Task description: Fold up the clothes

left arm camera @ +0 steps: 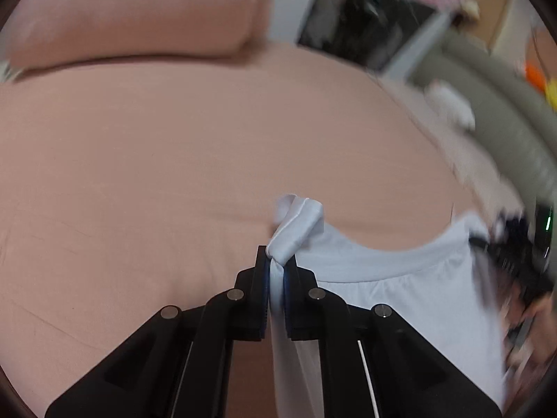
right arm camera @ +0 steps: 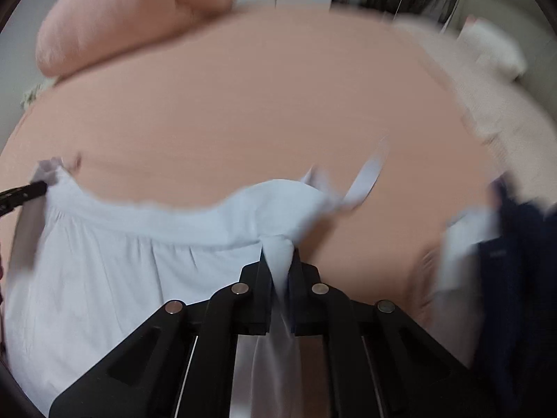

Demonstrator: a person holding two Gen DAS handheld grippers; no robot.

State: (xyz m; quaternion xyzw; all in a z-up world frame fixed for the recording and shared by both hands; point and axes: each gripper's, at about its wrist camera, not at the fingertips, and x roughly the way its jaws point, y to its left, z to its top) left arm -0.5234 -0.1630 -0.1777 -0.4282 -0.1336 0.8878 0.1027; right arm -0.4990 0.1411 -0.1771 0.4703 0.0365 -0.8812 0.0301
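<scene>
A white garment [left arm camera: 400, 278] hangs stretched between both grippers above a pink bed. My left gripper [left arm camera: 277, 261] is shut on one bunched corner of it, which pokes out past the fingertips. My right gripper [right arm camera: 278, 254] is shut on the other bunched corner of the white garment [right arm camera: 122, 261]. The cloth's top hem sags between the two holds. The left gripper's tip [right arm camera: 24, 191] shows at the left edge of the right wrist view, holding the cloth. A loose strap [right arm camera: 365, 177] sticks up beyond the right gripper. Both views are motion-blurred.
The pink bed sheet [left arm camera: 174, 156] fills both views, with a pink pillow [left arm camera: 139, 10] at the back. A dark blue garment [right arm camera: 522, 278] lies at the right. A grey rounded piece of furniture [left arm camera: 504, 111] and clutter stand beyond the bed's right edge.
</scene>
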